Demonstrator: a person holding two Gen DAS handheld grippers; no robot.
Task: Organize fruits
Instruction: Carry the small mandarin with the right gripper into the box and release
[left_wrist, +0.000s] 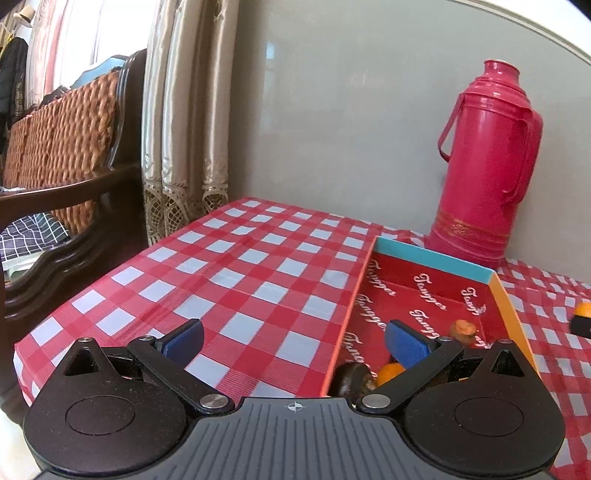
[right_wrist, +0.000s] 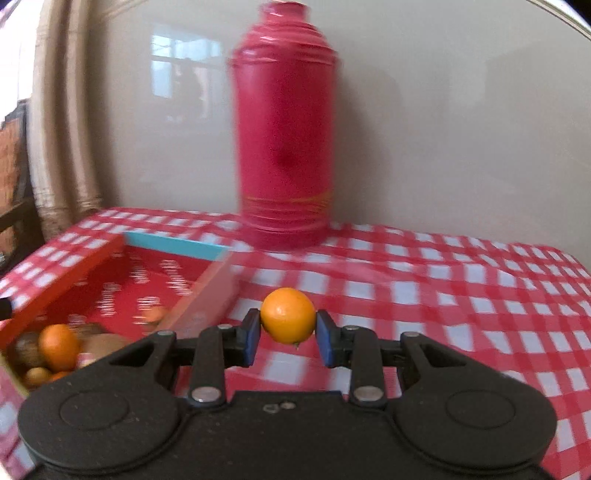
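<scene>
My right gripper (right_wrist: 288, 332) is shut on a small orange (right_wrist: 288, 319) and holds it above the checked tablecloth, just right of the red box (right_wrist: 110, 291). The box holds an orange (right_wrist: 59, 345), brown fruits (right_wrist: 29, 350) and other small fruits at its near end. My left gripper (left_wrist: 293, 341) is open and empty, hovering over the left edge of the same box (left_wrist: 417, 295). An orange (left_wrist: 389, 371), a dark fruit (left_wrist: 351, 374) and a small brown fruit (left_wrist: 463, 328) lie inside it. The right gripper with its orange (left_wrist: 584, 308) peeks in at the far right.
A tall pink thermos (right_wrist: 284, 129) stands behind the box against the wall, also in the left wrist view (left_wrist: 487, 162). The red-and-white checked tablecloth (left_wrist: 240, 273) covers the table. A wicker-backed wooden sofa (left_wrist: 62, 147) and curtains (left_wrist: 184, 110) stand to the left.
</scene>
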